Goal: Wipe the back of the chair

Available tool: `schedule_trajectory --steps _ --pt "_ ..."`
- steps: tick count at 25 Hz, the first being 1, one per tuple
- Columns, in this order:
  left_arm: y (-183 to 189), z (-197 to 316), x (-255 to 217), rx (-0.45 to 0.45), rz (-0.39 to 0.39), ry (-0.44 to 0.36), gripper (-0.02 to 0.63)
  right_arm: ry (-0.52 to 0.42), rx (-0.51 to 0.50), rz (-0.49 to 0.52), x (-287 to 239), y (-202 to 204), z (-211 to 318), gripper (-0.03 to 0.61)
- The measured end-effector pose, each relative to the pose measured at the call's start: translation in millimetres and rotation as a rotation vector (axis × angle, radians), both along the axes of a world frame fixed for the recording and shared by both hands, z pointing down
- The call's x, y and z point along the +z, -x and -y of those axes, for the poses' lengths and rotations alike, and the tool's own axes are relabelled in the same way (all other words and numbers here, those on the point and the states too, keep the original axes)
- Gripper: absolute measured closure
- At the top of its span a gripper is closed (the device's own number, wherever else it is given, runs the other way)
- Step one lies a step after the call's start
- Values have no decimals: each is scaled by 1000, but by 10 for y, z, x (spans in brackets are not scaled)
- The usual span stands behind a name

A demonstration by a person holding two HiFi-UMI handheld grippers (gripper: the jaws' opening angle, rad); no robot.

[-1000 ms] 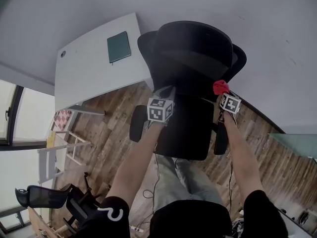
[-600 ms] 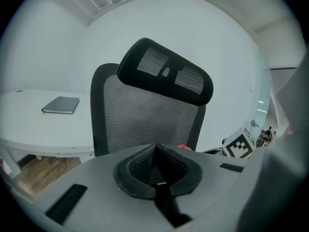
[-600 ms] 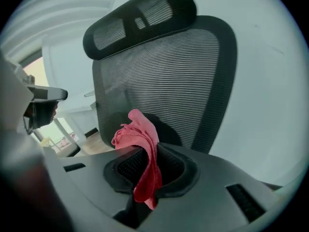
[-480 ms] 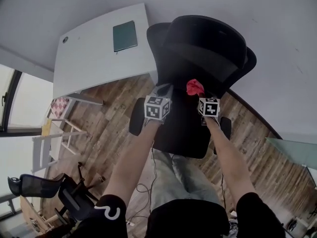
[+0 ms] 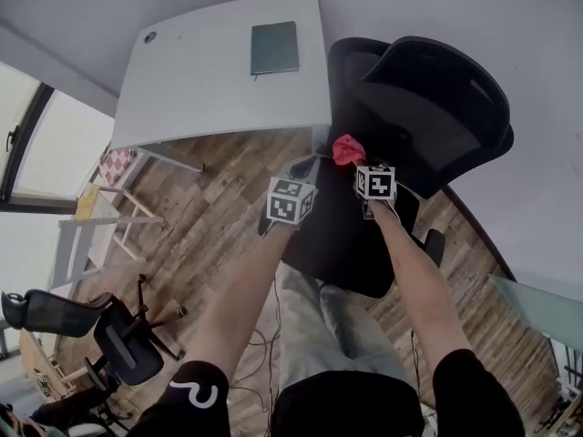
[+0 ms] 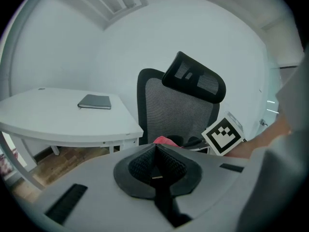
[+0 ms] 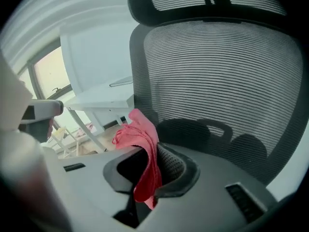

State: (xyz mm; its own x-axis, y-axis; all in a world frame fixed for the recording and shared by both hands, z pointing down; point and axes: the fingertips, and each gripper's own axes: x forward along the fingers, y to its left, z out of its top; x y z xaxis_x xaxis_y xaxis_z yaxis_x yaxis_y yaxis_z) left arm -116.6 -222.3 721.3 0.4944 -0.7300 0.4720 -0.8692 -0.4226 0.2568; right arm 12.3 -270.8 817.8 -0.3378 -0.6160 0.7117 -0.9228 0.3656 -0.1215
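A person stands behind a black mesh office chair [image 5: 428, 89], a gripper in each hand. The right gripper [image 7: 154, 163] is clamped on a red cloth [image 7: 140, 144], which sticks up from between its jaws just beside the mesh back [image 7: 217, 81], at the back's 8 o'clock edge; whether cloth and mesh touch cannot be told. The left gripper [image 6: 155, 161] hovers at the right gripper's 8 o'clock in the head view, its jaws pressed together with nothing between them. A white desk [image 5: 219, 80] lies at 11 o'clock, with a dark notebook [image 5: 274, 47] on it.
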Motion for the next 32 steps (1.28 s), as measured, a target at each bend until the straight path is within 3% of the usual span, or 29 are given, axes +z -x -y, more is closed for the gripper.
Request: schedule_trajectory --steps 7,12,19,32 --pt "398 -41 94 -33 -5 19 589 26 20 -30 107 384 211 509" --pt "565 -59 111 -46 2 15 589 34 68 -71 112 323 237 509" --pt "407 -56 59 -28 -4 0 589 23 191 -77 57 -193 181 509" --pt "-477 -109 -47 78 -6 -29 589 5 366 -99 -54 -1522 -36 509"
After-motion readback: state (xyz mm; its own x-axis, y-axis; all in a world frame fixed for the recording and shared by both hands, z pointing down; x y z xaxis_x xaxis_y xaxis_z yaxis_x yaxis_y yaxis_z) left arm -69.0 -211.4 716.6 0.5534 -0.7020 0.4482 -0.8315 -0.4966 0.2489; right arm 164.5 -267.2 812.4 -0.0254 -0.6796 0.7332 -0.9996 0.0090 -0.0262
